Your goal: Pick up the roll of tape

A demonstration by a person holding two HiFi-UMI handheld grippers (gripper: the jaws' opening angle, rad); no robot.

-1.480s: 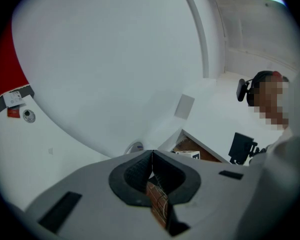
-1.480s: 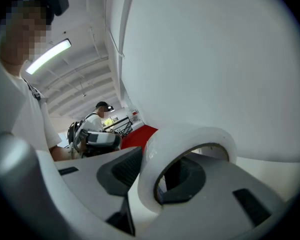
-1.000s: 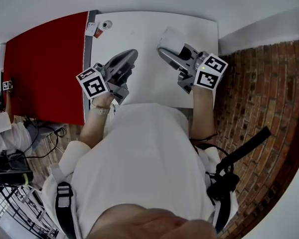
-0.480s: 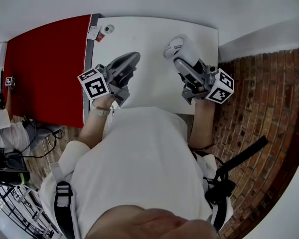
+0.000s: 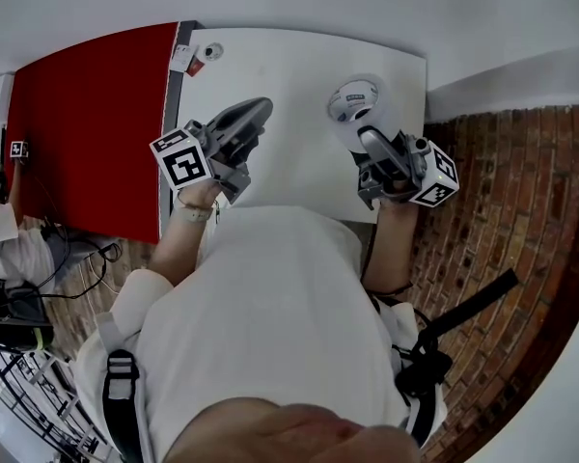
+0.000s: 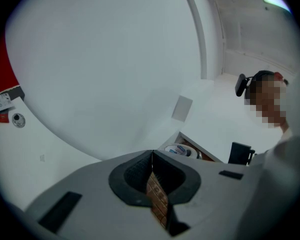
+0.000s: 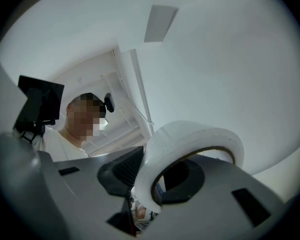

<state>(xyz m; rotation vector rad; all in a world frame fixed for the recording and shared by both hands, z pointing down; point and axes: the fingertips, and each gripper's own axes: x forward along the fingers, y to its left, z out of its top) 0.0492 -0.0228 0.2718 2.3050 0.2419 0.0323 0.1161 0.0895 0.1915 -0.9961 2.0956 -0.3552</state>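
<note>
Your right tongs point(image 5: 365, 131), jaws just closing further, grasp the white roll of tape point(image 5: 352, 97) over the counter point(image 5: 289, 75); left tongs point(image 5: 254, 116) clenched, empty.

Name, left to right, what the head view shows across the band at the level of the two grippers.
Red surface → left gripper, jaws together → roll of tape, held between the jaws of the right gripper, which have just been closing → brick floor.
</note>
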